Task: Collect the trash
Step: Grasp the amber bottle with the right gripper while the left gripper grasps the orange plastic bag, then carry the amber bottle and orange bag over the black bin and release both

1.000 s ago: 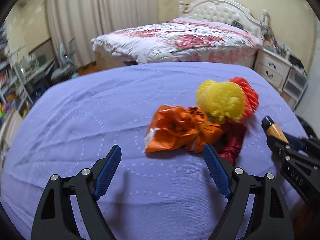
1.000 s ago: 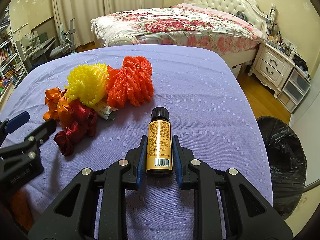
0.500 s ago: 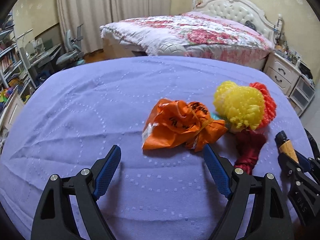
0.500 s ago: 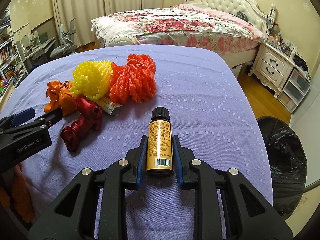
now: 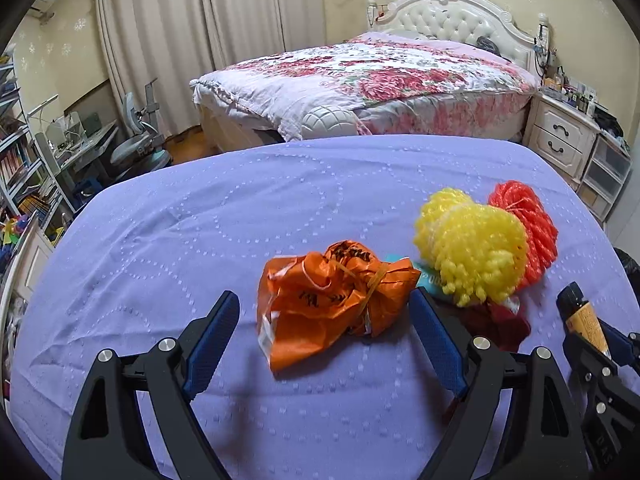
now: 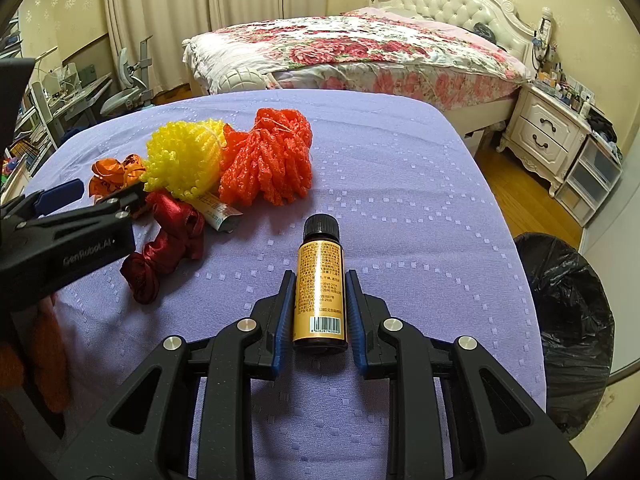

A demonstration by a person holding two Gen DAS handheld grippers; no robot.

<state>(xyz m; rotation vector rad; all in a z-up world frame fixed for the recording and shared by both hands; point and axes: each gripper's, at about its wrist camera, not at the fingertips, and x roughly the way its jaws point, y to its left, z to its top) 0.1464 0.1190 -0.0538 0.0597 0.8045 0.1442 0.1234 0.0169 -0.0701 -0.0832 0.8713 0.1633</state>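
A crumpled orange plastic bag point(image 5: 336, 296) lies on the purple tablecloth point(image 5: 200, 240), just ahead of my left gripper point(image 5: 323, 300) and between its fingertips. The jaws are opening and the pads do not touch the bag. Right of the bag sit a yellow foam net point(image 5: 476, 256), a red-orange foam net point(image 5: 528, 220), a dark red ribbon point(image 6: 168, 240) and a small wrapper point(image 6: 220, 212). My right gripper point(image 6: 320, 276) is shut on a small brown bottle point(image 6: 320, 292) with a gold label and black cap, held a little above the cloth.
A bin lined with a black bag point(image 6: 568, 320) stands on the floor off the table's right edge. Beyond the table are a bed with a floral quilt point(image 5: 380, 64), a white nightstand point(image 6: 548, 136), and a desk with a chair point(image 5: 132, 148) at left.
The left gripper has moved toward the pile, so the orange bag now sits between its fingertips. The right gripper and its bottle have stayed still.
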